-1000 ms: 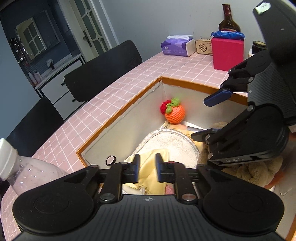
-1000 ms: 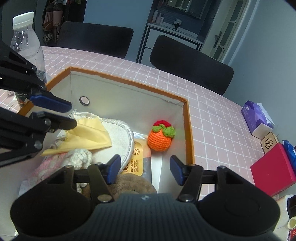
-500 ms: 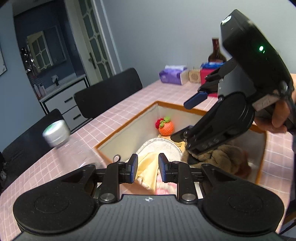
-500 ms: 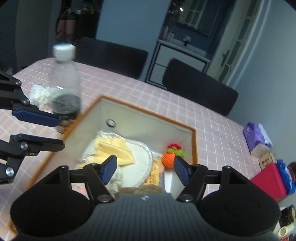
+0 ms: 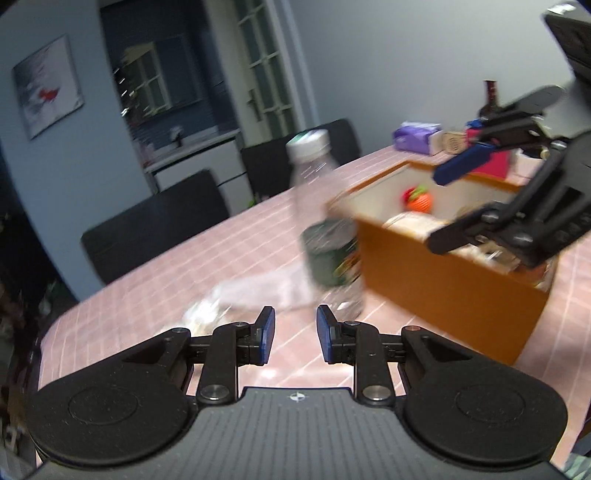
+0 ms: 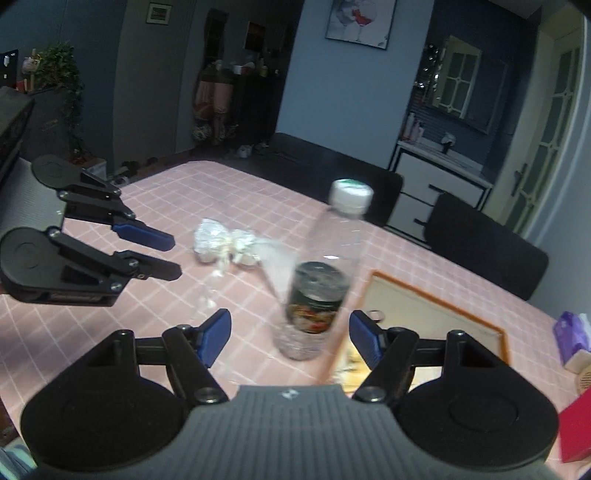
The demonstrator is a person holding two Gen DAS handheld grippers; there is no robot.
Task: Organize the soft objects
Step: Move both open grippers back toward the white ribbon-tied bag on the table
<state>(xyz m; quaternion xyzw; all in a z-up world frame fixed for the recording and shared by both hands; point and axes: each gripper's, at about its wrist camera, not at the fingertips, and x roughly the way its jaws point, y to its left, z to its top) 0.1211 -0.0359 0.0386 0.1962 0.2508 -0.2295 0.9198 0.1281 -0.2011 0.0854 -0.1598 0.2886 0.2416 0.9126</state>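
Left wrist view: left gripper [image 5: 292,335] with jaws slightly parted and empty above the pink tiled table [image 5: 177,273]; right gripper [image 6: 290,334], jaws just widened, also empty. Beyond stand a plastic bottle [image 5: 325,229] and crumpled clear bag [image 6: 225,242]; the crocheted orange toy [image 5: 419,199] lies inside the orange-edged box [image 5: 443,280].

The room is dim, with blue-grey walls [image 6: 332,92] and a pink checked surface [image 6: 166,192] ringed by black chairs [image 6: 487,251]. A framed picture [image 6: 360,20] hangs on the far wall, a white cabinet [image 6: 439,184] stands beneath a window [image 6: 458,85], and a pale paned door [image 6: 554,122] is at the right. A leafy plant [image 6: 62,77] stands in the left corner.
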